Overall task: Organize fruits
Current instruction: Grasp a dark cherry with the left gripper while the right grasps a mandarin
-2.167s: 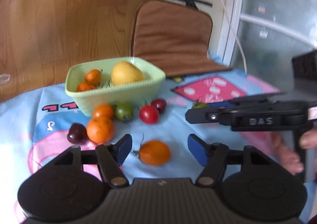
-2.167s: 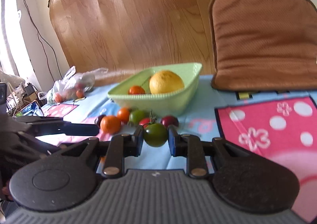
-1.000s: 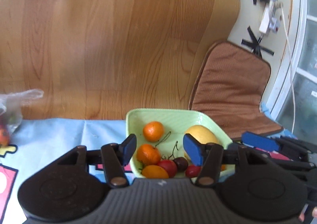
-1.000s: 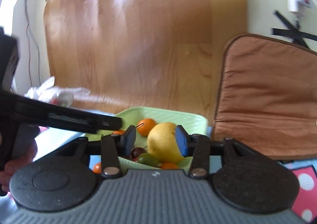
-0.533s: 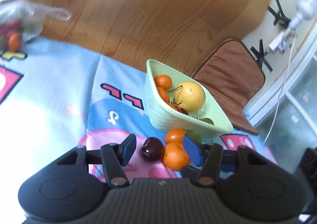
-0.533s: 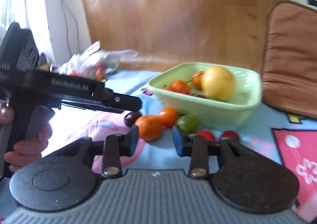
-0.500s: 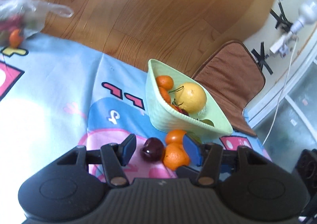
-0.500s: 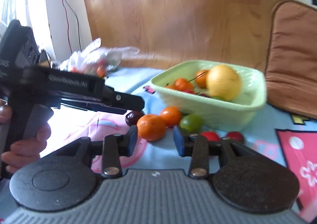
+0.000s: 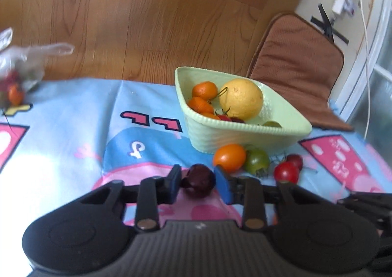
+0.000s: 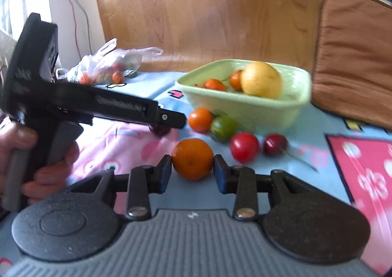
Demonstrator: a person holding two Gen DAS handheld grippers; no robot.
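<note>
On the printed blue-and-pink cloth (image 9: 73,130), a ribbed pale-green plastic basket (image 9: 245,133) with a flared rim holds a large dimpled yellow citrus (image 9: 241,98) and small glossy orange mandarins (image 9: 204,89). Just outside its near wall lie a smooth orange tomato (image 9: 229,157), a green tomato (image 9: 256,160) touching it, and two shiny red tomatoes (image 9: 286,171). The left gripper (image 9: 198,182) has its blue pads clamped against a dark purple, rounded plum (image 9: 199,180) lying on the cloth. The right gripper (image 10: 192,170) is closing, its pads flanking a matte, pebbled orange mandarin (image 10: 192,158) that sits on the cloth, slim gaps showing either side. A crinkled clear plastic bag (image 10: 110,64) of fruit rests at the cloth's far corner, beside wood-grain flooring (image 9: 147,20) and a brown quilted cushion (image 9: 299,61).
</note>
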